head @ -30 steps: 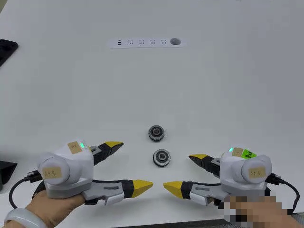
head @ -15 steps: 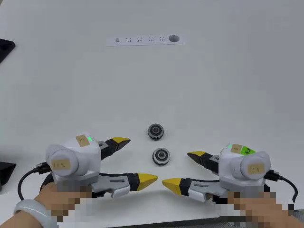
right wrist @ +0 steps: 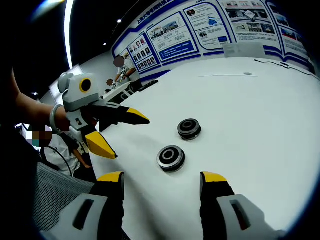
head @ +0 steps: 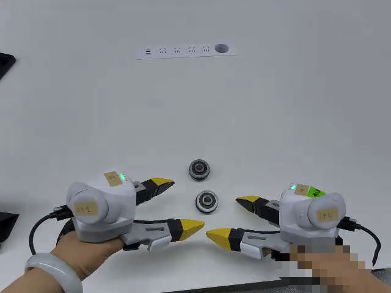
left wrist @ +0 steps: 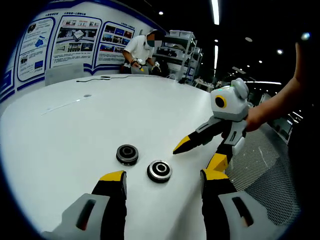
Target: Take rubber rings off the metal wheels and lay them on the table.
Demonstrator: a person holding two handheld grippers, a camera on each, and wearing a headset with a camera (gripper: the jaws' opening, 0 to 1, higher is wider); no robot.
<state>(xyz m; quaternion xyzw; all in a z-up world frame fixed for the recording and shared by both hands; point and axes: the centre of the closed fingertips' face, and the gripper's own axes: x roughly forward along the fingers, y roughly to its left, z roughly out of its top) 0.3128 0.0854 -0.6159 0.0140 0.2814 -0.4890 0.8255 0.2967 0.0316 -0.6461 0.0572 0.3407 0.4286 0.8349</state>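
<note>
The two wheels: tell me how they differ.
The near wheel lies between the left gripper and right gripper; the far wheel lies beyond them. The near wheel's face shows brighter metal than the far wheel's. Both lie flat, untouched.

bright, even light (fisheye-warped edges)

Open table [head: 293, 122] surrounds near wheel [head: 206, 201] and far wheel [head: 199, 169]; power strip [head: 183, 49] distant.
</note>
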